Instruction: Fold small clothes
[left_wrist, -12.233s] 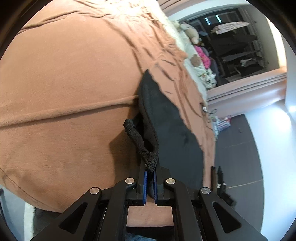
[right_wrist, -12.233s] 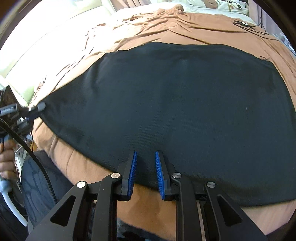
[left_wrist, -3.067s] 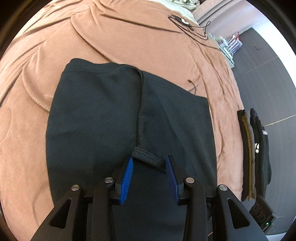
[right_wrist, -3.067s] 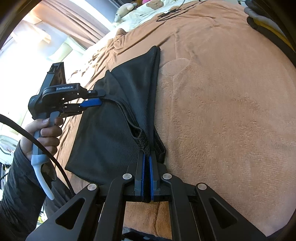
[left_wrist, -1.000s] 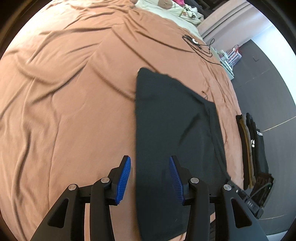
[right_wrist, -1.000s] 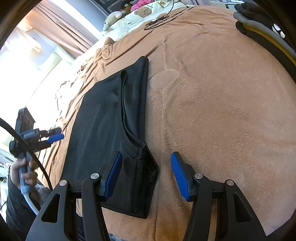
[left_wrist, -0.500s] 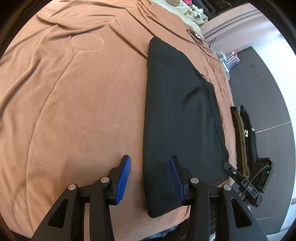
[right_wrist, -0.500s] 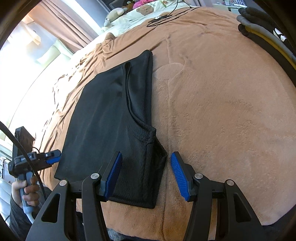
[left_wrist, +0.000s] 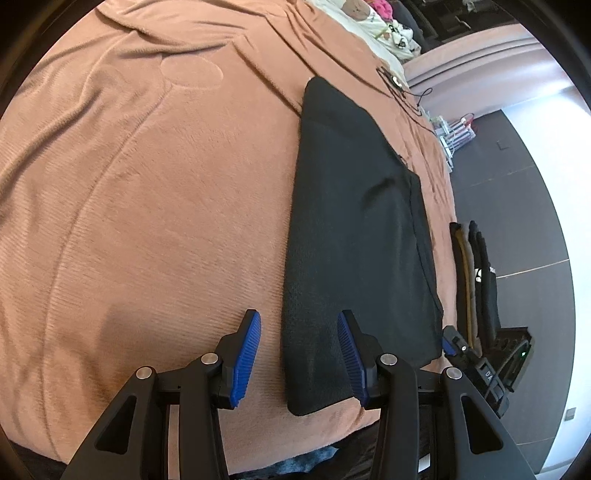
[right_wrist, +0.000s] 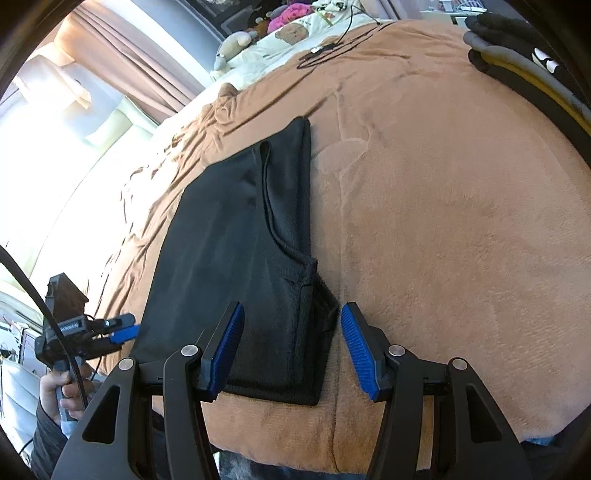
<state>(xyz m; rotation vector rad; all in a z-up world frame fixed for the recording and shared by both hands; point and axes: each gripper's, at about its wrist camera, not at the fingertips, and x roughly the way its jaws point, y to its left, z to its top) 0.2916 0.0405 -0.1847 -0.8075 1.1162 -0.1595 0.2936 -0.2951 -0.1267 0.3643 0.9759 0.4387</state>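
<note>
A black garment (left_wrist: 354, 229) lies folded into a long strip on the brown blanket (left_wrist: 147, 184). It also shows in the right wrist view (right_wrist: 236, 251), with a strap at its near right corner. My left gripper (left_wrist: 299, 354) is open, its jaws astride the strip's near left corner. My right gripper (right_wrist: 291, 347) is open, its jaws astride the near right corner. The left gripper also shows in the right wrist view (right_wrist: 122, 334), open at the strip's left edge.
A stack of folded clothes (left_wrist: 476, 280) lies at the blanket's right edge; it also shows in the right wrist view (right_wrist: 524, 70). A black cable (right_wrist: 332, 48) lies far up the bed near pillows and soft toys (right_wrist: 291, 33). The bed's near edge is just below both grippers.
Both grippers have let go of the garment and opened. They have drawn back and now sit low at the strip's near corners.
</note>
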